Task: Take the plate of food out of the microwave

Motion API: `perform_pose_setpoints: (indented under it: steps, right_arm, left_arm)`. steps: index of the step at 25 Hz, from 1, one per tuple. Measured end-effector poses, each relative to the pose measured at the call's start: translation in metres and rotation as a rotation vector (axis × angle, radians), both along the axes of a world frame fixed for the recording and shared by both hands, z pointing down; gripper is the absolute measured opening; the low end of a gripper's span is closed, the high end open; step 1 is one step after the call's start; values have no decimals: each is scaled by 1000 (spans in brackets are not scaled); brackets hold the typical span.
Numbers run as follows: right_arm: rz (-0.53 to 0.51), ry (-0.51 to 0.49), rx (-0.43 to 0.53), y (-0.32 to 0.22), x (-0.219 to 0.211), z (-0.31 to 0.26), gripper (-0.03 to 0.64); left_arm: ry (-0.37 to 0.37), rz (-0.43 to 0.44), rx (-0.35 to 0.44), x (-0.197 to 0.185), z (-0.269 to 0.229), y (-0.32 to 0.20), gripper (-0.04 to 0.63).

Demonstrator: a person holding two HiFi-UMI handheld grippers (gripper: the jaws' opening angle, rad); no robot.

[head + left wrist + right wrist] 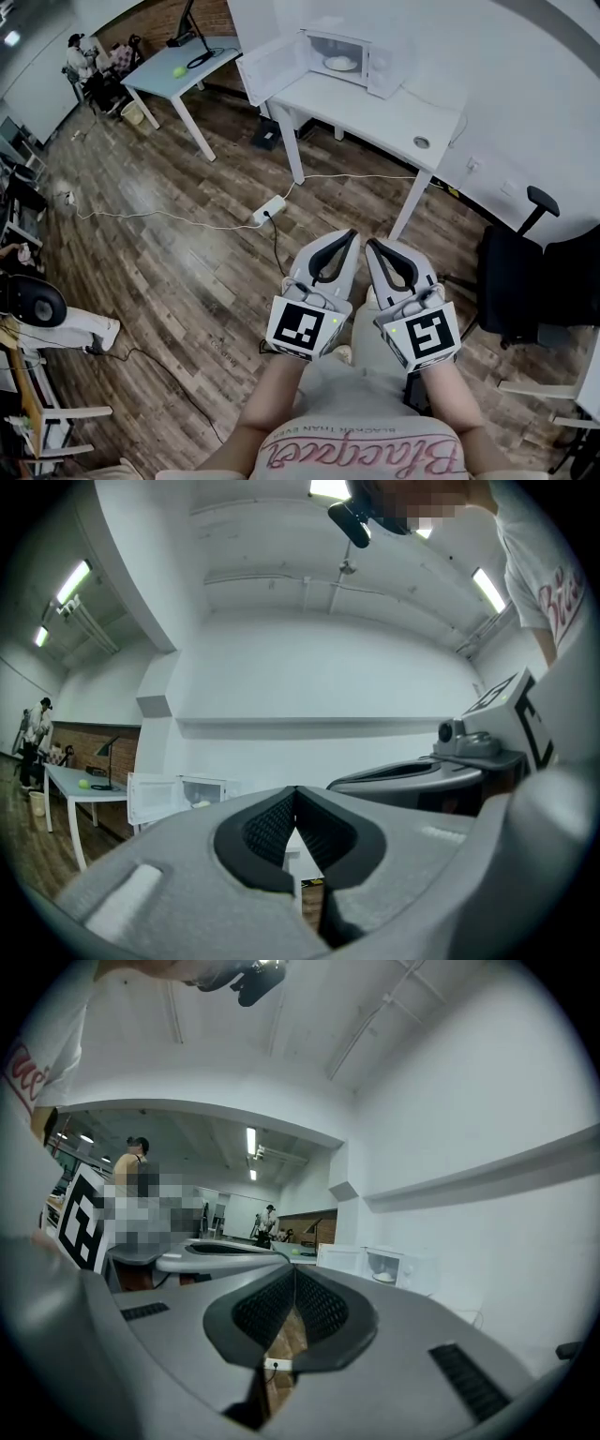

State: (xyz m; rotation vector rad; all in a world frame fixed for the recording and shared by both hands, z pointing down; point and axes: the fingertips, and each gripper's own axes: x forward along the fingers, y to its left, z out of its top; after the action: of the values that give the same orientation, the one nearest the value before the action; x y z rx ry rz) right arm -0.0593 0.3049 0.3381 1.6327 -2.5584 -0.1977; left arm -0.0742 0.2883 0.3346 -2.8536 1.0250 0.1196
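Held low near 6 o'clock in the head view, side by side: left tool (pixel 352 234) shut on nothing, right tool (pixel 371 244) likewise closed and empty. Up at 12 o'clock, plate of food (pixel 340 64) inside the open-doored microwave (pixel 382 67) on the white surface (pixel 375 117), well apart from both.

Plate (pixel 339 63) inside microwave (pixel 382 67): too small to tell what lies on it. Green object (pixel 178 71) on far worktop (pixel 155 75): kind unclear. Black chair (pixel 525 277) cut off by right edge. Forearms (pixel 272 394) cut off by bottom edge. People (pixel 89 58) in far corner too small to make out.
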Motion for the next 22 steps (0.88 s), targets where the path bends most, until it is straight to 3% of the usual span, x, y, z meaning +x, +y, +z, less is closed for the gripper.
perform_pose_setpoints:
  steps: [10,17,22]
  right_arm:
    - [-30,5,-5,-39,14,-4,11]
    - [-27,-52,-33,-70,37,-2,11]
    - [-33,-28,-39,-95,46,3,11]
  left_arm:
    - [18,-30,-8,19,-12,-41,5]
    - [2,-37,-22,36,-7,-70,5]
    - [-18,-55,-29,41,-4,-93,5]
